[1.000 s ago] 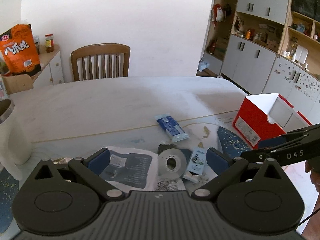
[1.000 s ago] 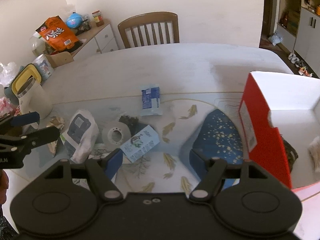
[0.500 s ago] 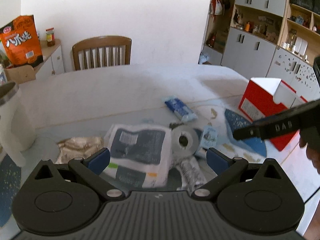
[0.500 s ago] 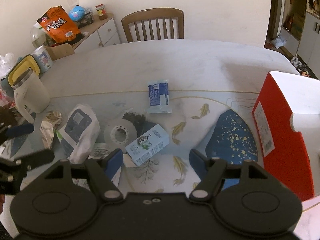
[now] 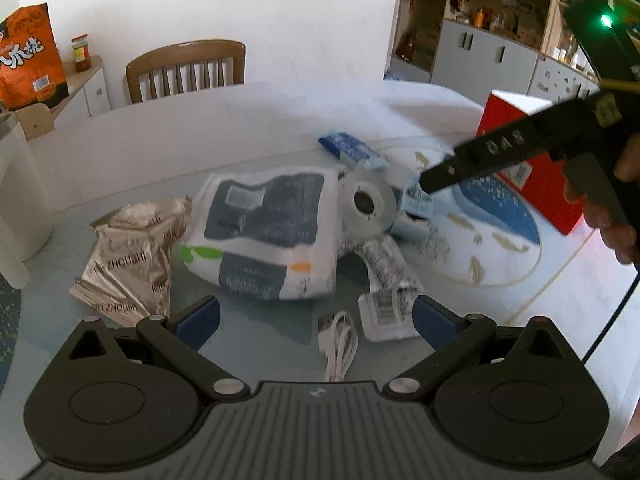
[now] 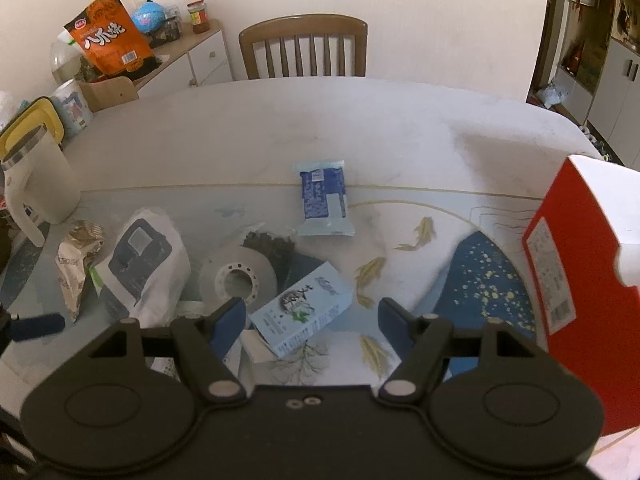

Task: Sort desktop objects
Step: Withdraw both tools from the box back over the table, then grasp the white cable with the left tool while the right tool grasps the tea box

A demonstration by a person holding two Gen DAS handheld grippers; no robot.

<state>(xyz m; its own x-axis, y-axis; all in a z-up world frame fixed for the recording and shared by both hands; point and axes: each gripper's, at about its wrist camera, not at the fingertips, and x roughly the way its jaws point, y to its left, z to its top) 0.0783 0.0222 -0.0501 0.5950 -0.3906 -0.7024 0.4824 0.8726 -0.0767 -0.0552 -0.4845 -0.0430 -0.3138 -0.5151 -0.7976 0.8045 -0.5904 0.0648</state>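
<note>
A heap of desk items lies on the glass-topped table. My left gripper hangs open just above a white USB cable, with a white and dark pouch and a crumpled gold wrapper beyond it. My right gripper is open over a small light-blue carton. A grey tape roll lies left of the carton, and a blue packet lies farther back. In the left wrist view the right gripper reaches in from the right above that carton.
A red and white box stands open at the right edge. A white jug stands at the left. A wooden chair is behind the table, and a cabinet with an orange snack bag is at back left.
My left gripper has pulled back toward the near edge, so the pouch, wrapper and USB cable now show. My right gripper has shifted left, from near the red box to over the carton.
</note>
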